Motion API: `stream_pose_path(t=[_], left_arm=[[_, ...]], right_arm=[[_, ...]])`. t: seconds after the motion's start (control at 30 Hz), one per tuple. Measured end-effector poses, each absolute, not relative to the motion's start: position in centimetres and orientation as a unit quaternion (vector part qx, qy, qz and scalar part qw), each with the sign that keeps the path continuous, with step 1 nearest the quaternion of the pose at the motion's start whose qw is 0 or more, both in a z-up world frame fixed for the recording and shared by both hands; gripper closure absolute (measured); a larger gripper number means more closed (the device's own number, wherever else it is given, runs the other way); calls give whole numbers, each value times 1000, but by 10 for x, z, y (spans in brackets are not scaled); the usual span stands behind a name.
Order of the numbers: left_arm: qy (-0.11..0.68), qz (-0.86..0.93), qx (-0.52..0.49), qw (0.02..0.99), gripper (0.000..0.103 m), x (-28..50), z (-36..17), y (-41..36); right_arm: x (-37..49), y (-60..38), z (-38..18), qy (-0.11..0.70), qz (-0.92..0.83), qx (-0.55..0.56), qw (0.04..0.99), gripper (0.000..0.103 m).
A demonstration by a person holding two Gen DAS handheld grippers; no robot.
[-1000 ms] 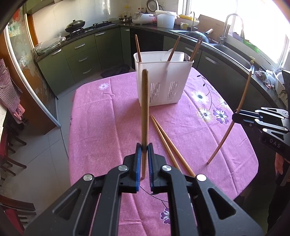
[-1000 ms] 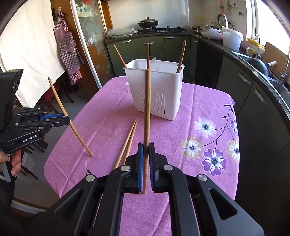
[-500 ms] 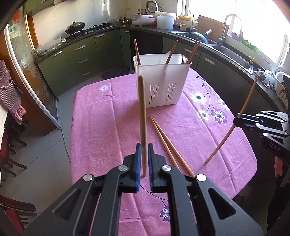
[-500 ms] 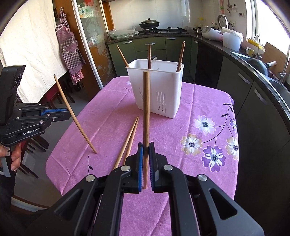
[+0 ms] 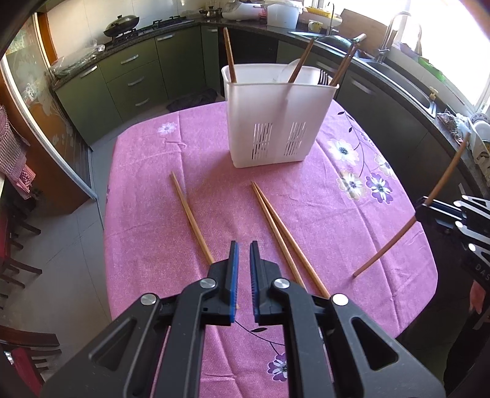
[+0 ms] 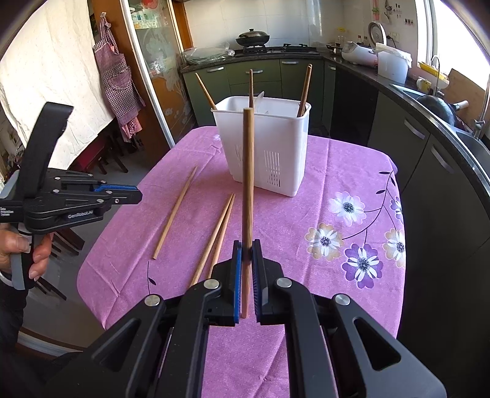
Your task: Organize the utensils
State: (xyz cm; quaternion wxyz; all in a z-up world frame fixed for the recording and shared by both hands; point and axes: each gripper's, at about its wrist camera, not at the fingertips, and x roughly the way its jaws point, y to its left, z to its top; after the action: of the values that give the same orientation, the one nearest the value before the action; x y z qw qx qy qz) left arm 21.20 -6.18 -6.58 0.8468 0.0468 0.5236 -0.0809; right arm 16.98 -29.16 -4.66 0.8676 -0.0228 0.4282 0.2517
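Note:
A white slotted utensil holder (image 5: 275, 122) (image 6: 269, 147) stands at the far middle of the pink flowered tablecloth (image 5: 147, 171), with several chopsticks and a fork upright in it. My left gripper (image 5: 242, 245) (image 6: 139, 196) is shut with nothing between its blue pads. One loose chopstick (image 5: 190, 214) (image 6: 174, 211) lies flat on the cloth just left of it. A pair of chopsticks (image 5: 281, 232) (image 6: 217, 235) lies side by side in front of the holder. My right gripper (image 6: 246, 243) (image 5: 424, 209) is shut on an upright chopstick (image 6: 248, 171) (image 5: 444, 180), off the table's right edge.
Dark green kitchen cabinets and a counter with a wok (image 5: 121, 23), a rice cooker and a sink wrap behind and right of the table. Wooden chairs (image 5: 18, 260) stand left of it. A person's hand (image 6: 30, 254) grips the left tool's handle.
The chopstick that stood in my left gripper is out of the jaws and now lies flat on the cloth at the left. The left gripper dipped lower. The right gripper kept still.

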Motion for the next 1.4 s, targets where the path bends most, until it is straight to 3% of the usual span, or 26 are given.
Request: stream_pose_path(t=[0.47,1.17,1.4], left_arm=[[629,40,-31,776,96,325,-154,-11],[651,76,-49,754,95,358,-176,-6],[605,51,-54,793,96,331,-135,-1]], right_arm=[[173,-300,-48,431,258,-15,865,96],[172,-302,-46,430,265,-16,863,96],[171,-303,-46,430,263,-16,864,96]])
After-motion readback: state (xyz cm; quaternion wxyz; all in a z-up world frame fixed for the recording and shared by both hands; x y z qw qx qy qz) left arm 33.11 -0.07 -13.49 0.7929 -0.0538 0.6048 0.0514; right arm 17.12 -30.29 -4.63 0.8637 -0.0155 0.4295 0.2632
